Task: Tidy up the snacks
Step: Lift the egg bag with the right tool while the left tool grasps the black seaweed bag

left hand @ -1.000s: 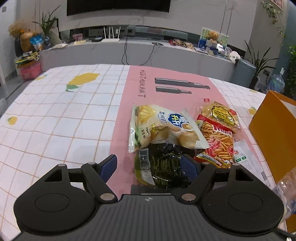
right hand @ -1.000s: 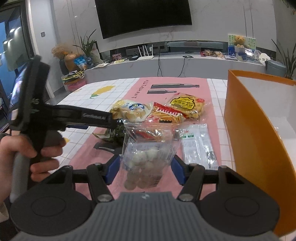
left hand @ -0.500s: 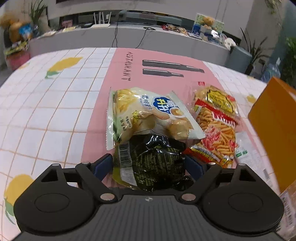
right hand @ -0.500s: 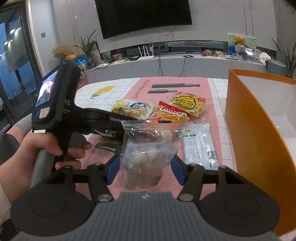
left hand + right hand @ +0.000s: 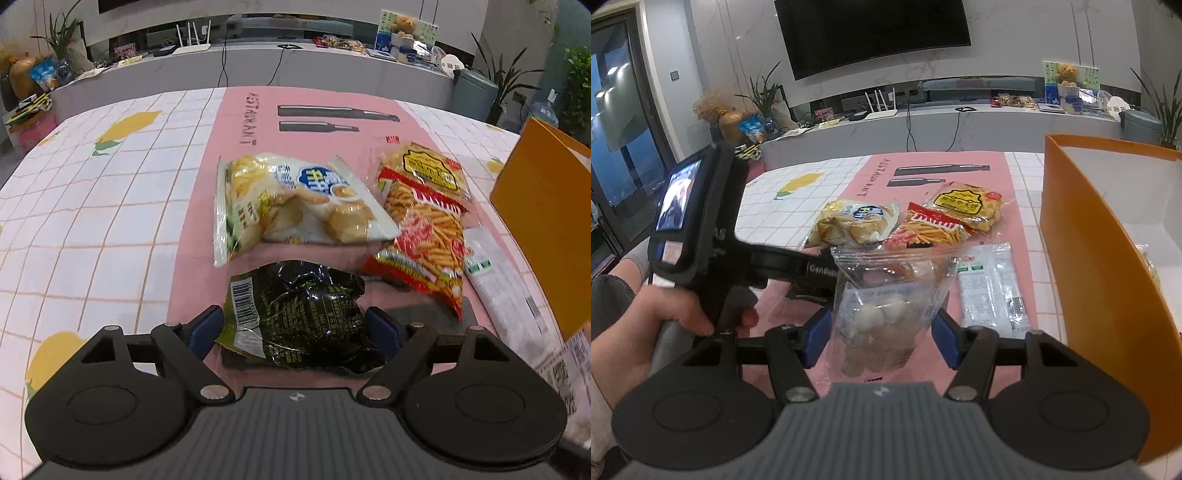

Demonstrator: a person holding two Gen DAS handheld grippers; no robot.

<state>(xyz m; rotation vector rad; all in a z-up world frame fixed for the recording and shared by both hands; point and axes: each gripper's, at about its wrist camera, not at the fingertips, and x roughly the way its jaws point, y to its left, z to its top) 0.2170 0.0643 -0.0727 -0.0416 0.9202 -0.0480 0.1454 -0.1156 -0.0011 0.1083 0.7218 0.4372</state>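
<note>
Behind the table (image 5: 92, 229) with its checked cloth and pink runner sits a long grey counter under a dark screen, cluttered with plants and cables. On the runner most of my sorting is, by my reckoning, not yet done: the pale chip bag (image 5: 295, 201), the red stick-snack bag (image 5: 428, 236), the yellow snack bag (image 5: 428, 171) behind it and a white wrapped packet (image 5: 498, 280) all lie out in the open, touching or overlapping one another, just beside the orange box (image 5: 1100, 266). Something pale shows inside that box at its far right wall, but I cannot tell what it is. My right gripper (image 5: 881, 334) is clamped on a clear bag of white balls (image 5: 882, 314), held up off the table, tilted gently downward and near the box's near wall. My left gripper (image 5: 295, 328) points down more steeply at the dark green packet (image 5: 295, 314), which lies between its blue pads; the jaws have just been drawing in from a wider spread, and the pads look right at the packet's crinkled edges, yet I see no firm squeeze, so I count it as not gripped. A hand (image 5: 665, 317) holds the left tool's handle at the left of the right-hand view.
</note>
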